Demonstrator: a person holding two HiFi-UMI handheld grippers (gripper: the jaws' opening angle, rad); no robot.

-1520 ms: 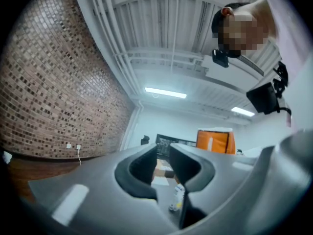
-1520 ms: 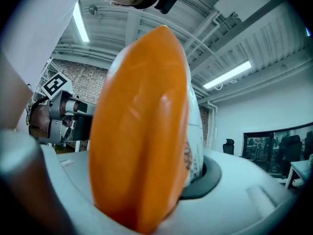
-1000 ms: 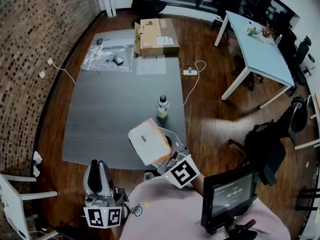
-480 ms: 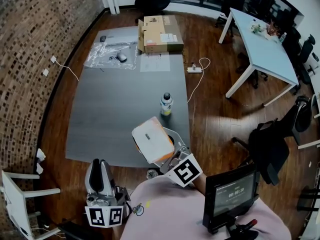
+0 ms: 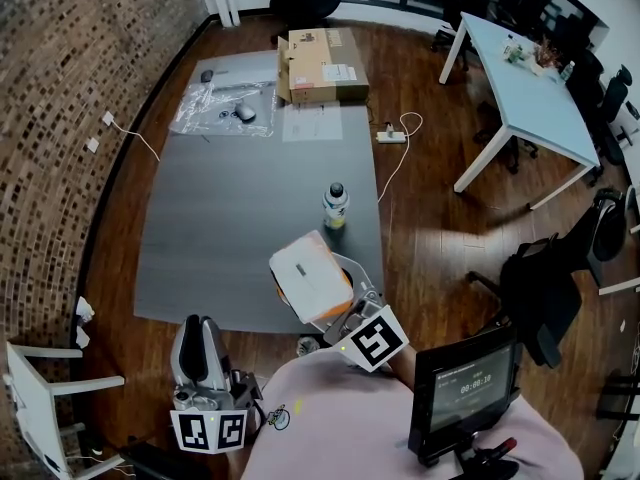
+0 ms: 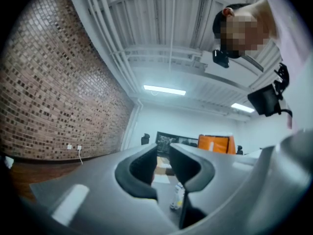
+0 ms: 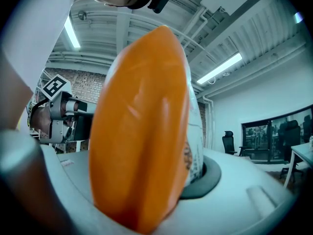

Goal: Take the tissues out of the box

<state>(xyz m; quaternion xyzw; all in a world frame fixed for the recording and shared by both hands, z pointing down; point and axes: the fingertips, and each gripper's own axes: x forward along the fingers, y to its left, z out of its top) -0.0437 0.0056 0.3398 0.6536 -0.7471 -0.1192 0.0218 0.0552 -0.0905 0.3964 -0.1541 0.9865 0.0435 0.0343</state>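
The left hand-held gripper (image 5: 201,351) is held close to the person's body, short of the near edge of the grey bench (image 5: 230,218). Its own view shows the jaws a narrow gap apart, with nothing between them. At the far end of the bench lie a plastic bag (image 5: 222,108) and a carton (image 5: 322,66), and a bottle (image 5: 335,206) stands upright towards the bench's right edge. Nearer than the bottle, the tissue box (image 5: 305,273) is held tilted over the near right corner of the bench, with its white face up and orange showing along its lower edge. The right hand-held gripper (image 5: 350,303) is clamped on it, and in that gripper's view the orange side fills the space between the jaws. A dark screen (image 5: 465,388) sits to the right, at the person's chest.
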